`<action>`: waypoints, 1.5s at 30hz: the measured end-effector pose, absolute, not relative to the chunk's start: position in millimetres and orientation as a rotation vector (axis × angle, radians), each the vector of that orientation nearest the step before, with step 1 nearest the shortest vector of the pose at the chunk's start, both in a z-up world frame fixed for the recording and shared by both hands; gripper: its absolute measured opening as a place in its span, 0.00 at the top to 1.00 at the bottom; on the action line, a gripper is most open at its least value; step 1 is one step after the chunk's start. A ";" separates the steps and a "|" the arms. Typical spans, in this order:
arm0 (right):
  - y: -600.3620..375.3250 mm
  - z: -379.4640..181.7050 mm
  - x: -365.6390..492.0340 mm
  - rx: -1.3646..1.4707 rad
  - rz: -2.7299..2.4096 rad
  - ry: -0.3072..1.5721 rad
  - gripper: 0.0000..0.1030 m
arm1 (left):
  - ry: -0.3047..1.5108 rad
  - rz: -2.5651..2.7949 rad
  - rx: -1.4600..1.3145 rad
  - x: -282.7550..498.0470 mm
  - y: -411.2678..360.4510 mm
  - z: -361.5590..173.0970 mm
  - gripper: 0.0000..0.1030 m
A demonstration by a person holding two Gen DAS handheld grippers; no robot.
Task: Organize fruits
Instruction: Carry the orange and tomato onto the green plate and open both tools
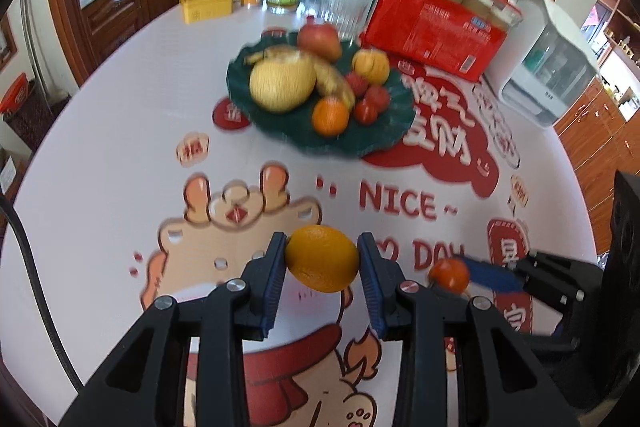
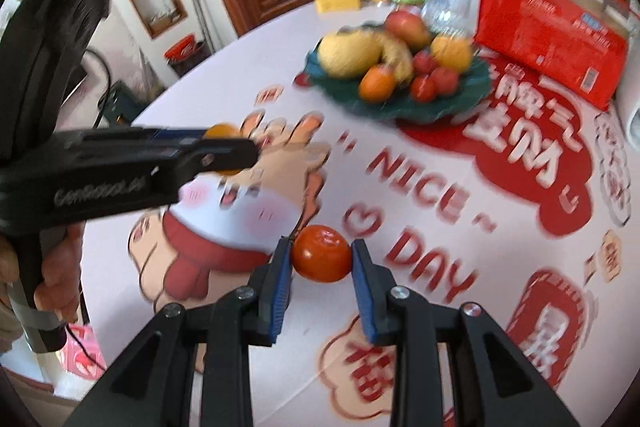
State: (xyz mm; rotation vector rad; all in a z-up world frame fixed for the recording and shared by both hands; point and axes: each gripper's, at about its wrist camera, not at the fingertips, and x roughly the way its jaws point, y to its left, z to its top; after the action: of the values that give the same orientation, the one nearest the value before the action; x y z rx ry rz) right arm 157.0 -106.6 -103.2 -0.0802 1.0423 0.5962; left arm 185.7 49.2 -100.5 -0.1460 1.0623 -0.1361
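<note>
- Left wrist view: the left gripper (image 1: 322,259) is closed on a yellow-orange citrus (image 1: 322,259), pinched between both blue pads above the printed tablecloth (image 1: 120,107). The right gripper (image 1: 460,273) is seen at the right edge, clamped on a small red-orange fruit (image 1: 449,273). The green plate (image 1: 384,135) of fruit lies further back, well apart.
- Right wrist view: the right gripper (image 2: 322,259) is narrowed onto the small red-orange fruit (image 2: 322,259), both pads touching it. Shown only here: the left gripper (image 2: 230,149) in side profile and the hand (image 2: 60,279) on its handle.
</note>
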 end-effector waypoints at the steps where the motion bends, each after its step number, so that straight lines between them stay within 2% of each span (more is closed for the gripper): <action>1: -108.3 -98.5 161.3 -0.078 0.589 1.030 0.71 | 1.054 -0.137 -0.138 188.4 49.1 -95.9 0.67; 12: -132.7 -33.0 224.9 0.007 0.504 0.879 0.71 | 0.953 -0.164 -0.083 227.3 50.5 -44.7 0.67; 18: -138.5 -23.1 262.1 0.077 0.447 0.852 0.71 | 0.925 -0.161 -0.094 255.1 54.0 -39.3 0.67; 45: -124.5 -138.1 333.8 0.152 0.332 1.017 0.71 | 1.021 -0.134 -0.172 340.0 42.2 -149.8 0.66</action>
State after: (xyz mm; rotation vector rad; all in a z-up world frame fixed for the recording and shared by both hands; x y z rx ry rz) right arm 333.8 -124.5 -138.1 0.1519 1.0173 0.3317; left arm 340.0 42.2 -149.8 -0.1721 1.0205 -0.1342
